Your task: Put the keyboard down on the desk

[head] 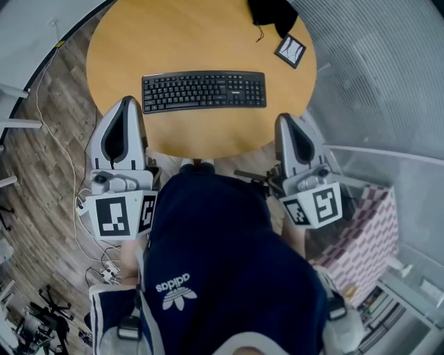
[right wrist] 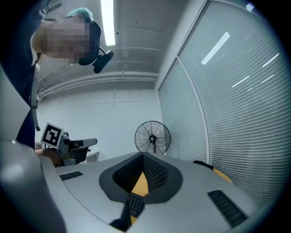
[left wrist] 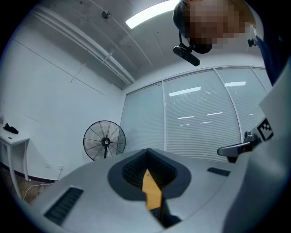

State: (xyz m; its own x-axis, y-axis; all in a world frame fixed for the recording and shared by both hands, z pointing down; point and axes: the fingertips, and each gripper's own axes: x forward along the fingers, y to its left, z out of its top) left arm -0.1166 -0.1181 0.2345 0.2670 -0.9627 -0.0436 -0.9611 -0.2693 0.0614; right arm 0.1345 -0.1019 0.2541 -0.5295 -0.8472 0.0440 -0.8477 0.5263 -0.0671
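Note:
The black keyboard (head: 204, 91) lies flat on the round wooden desk (head: 201, 35), near its front edge, and nothing holds it. My left gripper (head: 128, 102) is shut and empty, its tips just off the keyboard's left end. My right gripper (head: 286, 119) is also shut and empty, off the keyboard's right end near the desk's rim. In the left gripper view the closed jaws (left wrist: 146, 152) point up and away, with a sliver of desk (left wrist: 151, 189) showing through their gap. The right gripper view shows its closed jaws (right wrist: 142, 157) with some keyboard keys (right wrist: 135, 205) below the gap.
A black bundle (head: 272, 14) and a small square card (head: 291, 50) lie at the desk's far right. A pink checkered box (head: 361, 243) stands to my right, and cables (head: 90, 229) lie on the floor at left. A pedestal fan (left wrist: 104, 141) stands by the blinds.

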